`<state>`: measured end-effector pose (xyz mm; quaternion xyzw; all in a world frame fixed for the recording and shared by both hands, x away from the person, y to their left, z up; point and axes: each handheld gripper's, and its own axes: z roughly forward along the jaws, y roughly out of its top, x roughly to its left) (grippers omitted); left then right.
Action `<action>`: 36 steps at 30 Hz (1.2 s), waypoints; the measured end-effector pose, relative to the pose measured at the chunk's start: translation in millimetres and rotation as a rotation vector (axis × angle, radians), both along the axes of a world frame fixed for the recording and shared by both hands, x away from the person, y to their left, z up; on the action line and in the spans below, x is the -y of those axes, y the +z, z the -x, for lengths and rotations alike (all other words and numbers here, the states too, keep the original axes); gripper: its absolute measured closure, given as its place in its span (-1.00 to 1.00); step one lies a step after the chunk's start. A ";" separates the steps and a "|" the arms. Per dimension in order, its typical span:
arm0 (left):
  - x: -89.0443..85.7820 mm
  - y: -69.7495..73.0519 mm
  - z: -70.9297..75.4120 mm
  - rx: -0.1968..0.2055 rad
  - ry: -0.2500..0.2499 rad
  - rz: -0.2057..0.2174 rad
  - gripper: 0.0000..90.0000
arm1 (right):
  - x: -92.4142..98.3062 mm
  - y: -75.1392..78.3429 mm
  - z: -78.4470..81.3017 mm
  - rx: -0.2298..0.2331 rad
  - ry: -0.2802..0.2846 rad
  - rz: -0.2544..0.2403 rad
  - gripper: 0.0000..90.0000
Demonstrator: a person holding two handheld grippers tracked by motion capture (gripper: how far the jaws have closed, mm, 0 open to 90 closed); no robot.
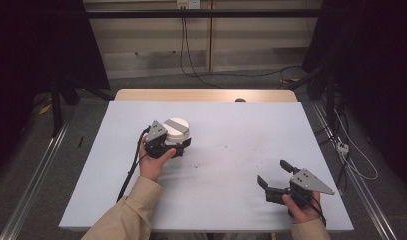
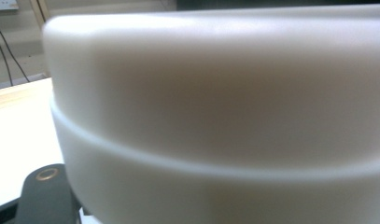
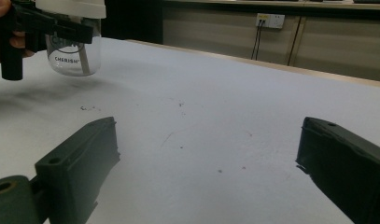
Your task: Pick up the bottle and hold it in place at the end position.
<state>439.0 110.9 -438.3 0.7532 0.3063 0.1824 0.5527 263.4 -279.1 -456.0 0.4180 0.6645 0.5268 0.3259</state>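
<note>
High view: clear glass jar with a white round lid stands on the white table sheet, left of centre. Left gripper is at the jar's near side, jaws clamped tight on the jar body below the lid; left hand holds the gripper from behind, beige sleeve trailing toward the near edge. Black cable runs from that gripper back past the sleeve. Right gripper sits well apart from the jar, to its right and nearer the sheet's front edge, jaws spread wide, nothing between them; right hand grips its body.

Left gripper view: white lid wall right against the lens, blurred, one black jaw base at the lower left corner.

Right gripper view: both black jaws far apart over bare sheet with small dark specks; the jar is far off at upper left, "CHERISH" printed on the glass, black jaw across it under the lid. Wooden table edge lies beyond the jar.
</note>
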 end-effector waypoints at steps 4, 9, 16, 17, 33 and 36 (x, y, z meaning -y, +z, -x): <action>5.2 0.6 -1.4 -0.006 -0.007 0.004 -0.59 | 0.2 -0.2 -0.2 0.001 0.001 -0.002 -0.89; 10.0 0.1 -4.0 -0.005 -0.015 -0.004 -0.59 | 0.4 -0.4 -0.3 -0.003 -0.002 -0.005 -0.89; 16.5 -0.9 -7.1 -0.012 -0.023 0.003 -0.59 | 0.9 -0.4 -0.6 -0.003 -0.005 -0.006 -0.89; 17.4 -1.0 -7.6 -0.014 -0.024 0.002 -0.59 | 1.0 -0.5 -0.8 -0.004 -0.006 -0.006 -0.89; 32.4 -1.3 -14.2 -0.014 -0.052 0.010 -0.59 | -0.1 -0.6 -0.7 -0.005 -0.010 -0.004 -0.89; 34.7 -1.3 -15.2 -0.012 -0.054 0.012 -0.59 | -0.1 -0.4 -0.4 -0.005 -0.012 -0.006 -0.89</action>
